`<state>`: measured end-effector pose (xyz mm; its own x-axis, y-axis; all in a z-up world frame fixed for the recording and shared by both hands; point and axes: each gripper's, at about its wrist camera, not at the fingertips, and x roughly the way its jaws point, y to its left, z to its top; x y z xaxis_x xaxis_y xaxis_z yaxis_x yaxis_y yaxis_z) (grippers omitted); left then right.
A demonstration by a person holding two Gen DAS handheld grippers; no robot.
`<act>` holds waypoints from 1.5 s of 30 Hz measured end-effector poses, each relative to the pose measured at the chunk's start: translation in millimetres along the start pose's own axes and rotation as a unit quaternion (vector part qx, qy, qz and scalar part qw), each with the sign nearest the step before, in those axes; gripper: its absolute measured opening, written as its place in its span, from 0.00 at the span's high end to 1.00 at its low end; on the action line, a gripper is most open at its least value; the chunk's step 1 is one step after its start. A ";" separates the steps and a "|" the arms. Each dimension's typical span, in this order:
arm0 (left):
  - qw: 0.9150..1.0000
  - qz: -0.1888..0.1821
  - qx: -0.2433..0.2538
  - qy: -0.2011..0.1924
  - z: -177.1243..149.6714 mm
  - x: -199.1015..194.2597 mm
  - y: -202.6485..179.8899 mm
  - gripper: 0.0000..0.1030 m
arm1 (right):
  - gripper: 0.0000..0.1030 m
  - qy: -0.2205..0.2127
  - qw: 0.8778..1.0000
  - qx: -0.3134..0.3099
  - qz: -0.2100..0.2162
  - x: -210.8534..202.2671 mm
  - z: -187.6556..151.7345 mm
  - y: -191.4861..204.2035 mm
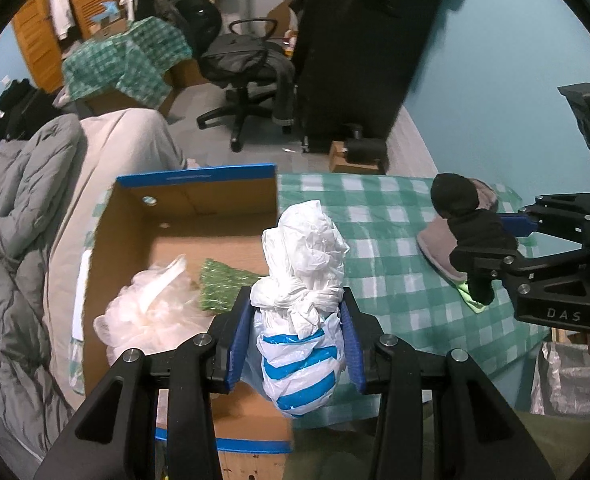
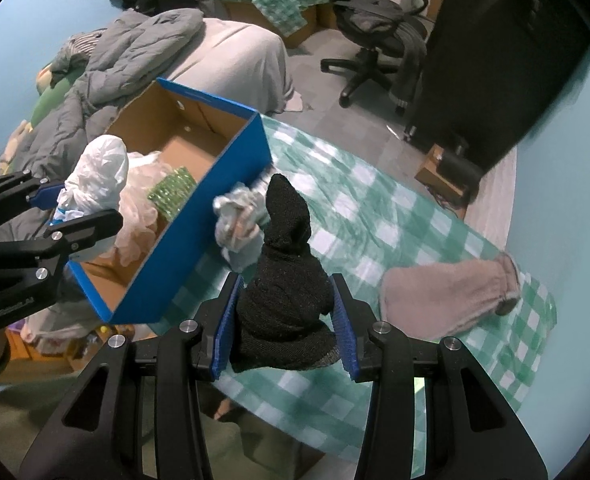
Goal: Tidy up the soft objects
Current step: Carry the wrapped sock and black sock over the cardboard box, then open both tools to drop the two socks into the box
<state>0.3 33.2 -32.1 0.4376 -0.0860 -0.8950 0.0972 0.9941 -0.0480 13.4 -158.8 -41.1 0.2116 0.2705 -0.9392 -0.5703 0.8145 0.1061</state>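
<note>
Starting at the left, the box (image 1: 199, 216) sits open on the checked cloth (image 1: 395, 280), with a clear wad (image 1: 151, 308) and a green pad (image 1: 223, 284) already lying inside. The left gripper (image 1: 297, 340) is clamped on a knotted bag (image 1: 303, 320), white with blue stripes, held at the box's near right corner rather than squarely over the opening; let go here, the bag could well catch the rim and roll onto the cloth or off the table's front edge. Its slick, loosely tied plastic may also slip between the pads if the grip eases. Further right, the right gripper (image 2: 285, 320) squeezes a black sock (image 2: 287, 280) above the cloth, just outside the blue wall (image 2: 199, 216). Both tools heading for the same box could collide, since they are already near each other. A silver wad (image 2: 239, 216) lies against that wall, and a pink slipper (image 2: 451, 300) rests at the far right, both not yet boxed.
</note>
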 end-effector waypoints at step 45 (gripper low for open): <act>0.995 0.029 -0.083 0.052 18.8 76.1 145.4 0.55 | 0.57 0.054 0.995 -0.057 0.067 124.1 125.2 101.7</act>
<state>64.6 169.9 -98.9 0.3426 -0.0292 -0.9390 -0.0782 0.9952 -0.0595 81.1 21.8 -106.0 0.0437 0.3112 -0.9493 -0.6751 0.7096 0.2016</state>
